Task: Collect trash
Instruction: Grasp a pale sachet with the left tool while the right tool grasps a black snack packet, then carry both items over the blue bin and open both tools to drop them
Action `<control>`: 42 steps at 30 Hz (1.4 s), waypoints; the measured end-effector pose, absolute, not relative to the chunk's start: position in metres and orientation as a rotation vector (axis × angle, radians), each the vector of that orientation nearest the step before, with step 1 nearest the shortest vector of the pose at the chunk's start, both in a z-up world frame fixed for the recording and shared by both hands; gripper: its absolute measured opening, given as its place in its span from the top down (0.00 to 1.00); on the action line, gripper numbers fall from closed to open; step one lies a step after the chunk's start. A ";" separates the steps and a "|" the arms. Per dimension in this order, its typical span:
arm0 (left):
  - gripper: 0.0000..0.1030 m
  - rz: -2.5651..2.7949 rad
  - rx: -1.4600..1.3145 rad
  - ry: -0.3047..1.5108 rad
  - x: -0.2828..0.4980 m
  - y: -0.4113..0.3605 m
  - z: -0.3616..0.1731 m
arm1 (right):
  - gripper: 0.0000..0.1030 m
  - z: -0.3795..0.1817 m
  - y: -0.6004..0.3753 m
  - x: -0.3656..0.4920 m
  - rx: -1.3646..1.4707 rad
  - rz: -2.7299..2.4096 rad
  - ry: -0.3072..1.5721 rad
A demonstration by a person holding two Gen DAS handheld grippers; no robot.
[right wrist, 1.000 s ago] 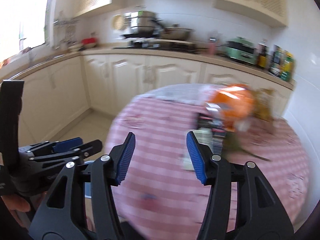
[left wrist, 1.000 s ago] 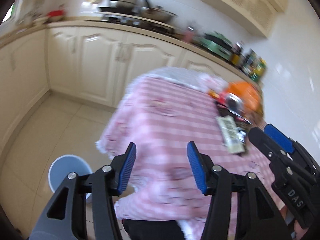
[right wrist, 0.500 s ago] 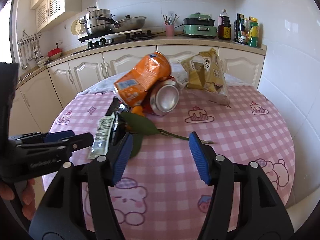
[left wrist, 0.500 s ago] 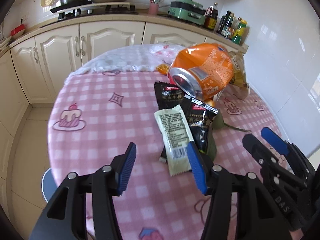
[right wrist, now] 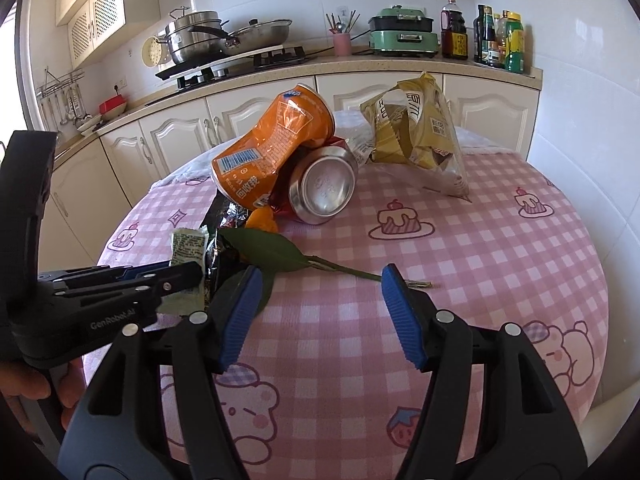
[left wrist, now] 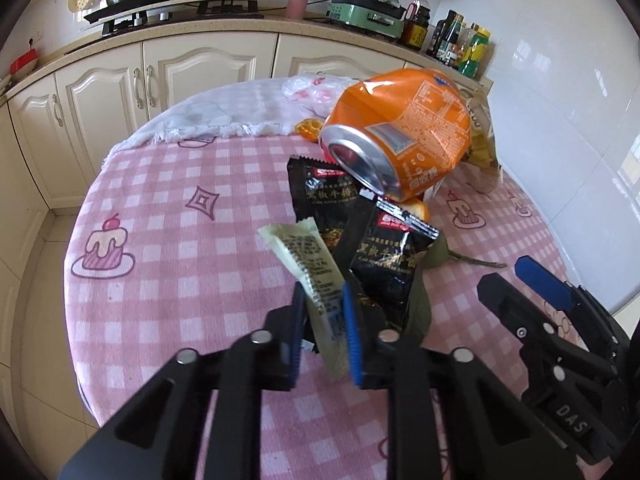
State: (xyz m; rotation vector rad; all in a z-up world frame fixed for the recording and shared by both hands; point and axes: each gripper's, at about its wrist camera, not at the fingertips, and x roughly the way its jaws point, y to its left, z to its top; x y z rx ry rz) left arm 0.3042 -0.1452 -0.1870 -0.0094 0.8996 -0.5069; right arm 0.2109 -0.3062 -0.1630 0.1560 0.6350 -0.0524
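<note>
My left gripper (left wrist: 324,328) is shut on a pale green snack wrapper (left wrist: 310,264), which also shows in the right wrist view (right wrist: 188,244). Beside it lie two black snack packets (left wrist: 384,264), a green leaf with stem (right wrist: 272,256), a crushed orange can (left wrist: 404,140) leaning on a second can (right wrist: 324,186), orange peel (right wrist: 262,220) and a yellow chip bag (right wrist: 416,136). My right gripper (right wrist: 320,312) is open and empty over the pink checked tablecloth (right wrist: 460,280), just near the leaf stem.
The round table stands in a kitchen. Cream cabinets (left wrist: 108,92) and a counter with pots (right wrist: 200,40), a green cooker (right wrist: 400,32) and bottles (right wrist: 496,40) run behind it. A white plastic bag (left wrist: 316,88) lies at the table's far edge.
My left gripper has moved forward and closed on the pale green wrapper. My right gripper has come slightly closer to the leaf and stayed open.
</note>
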 end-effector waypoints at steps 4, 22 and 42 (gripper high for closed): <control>0.93 -0.500 -0.035 0.857 0.296 -0.134 -0.180 | 0.40 -0.161 -0.299 0.209 0.137 -0.049 0.622; 0.94 -0.437 -0.104 0.735 0.260 -0.058 -0.161 | 0.71 -0.172 -0.237 0.259 0.158 0.101 0.774; 0.94 -0.346 -0.247 0.674 0.248 0.058 -0.168 | 0.93 -0.134 -0.105 0.245 -0.017 0.325 0.641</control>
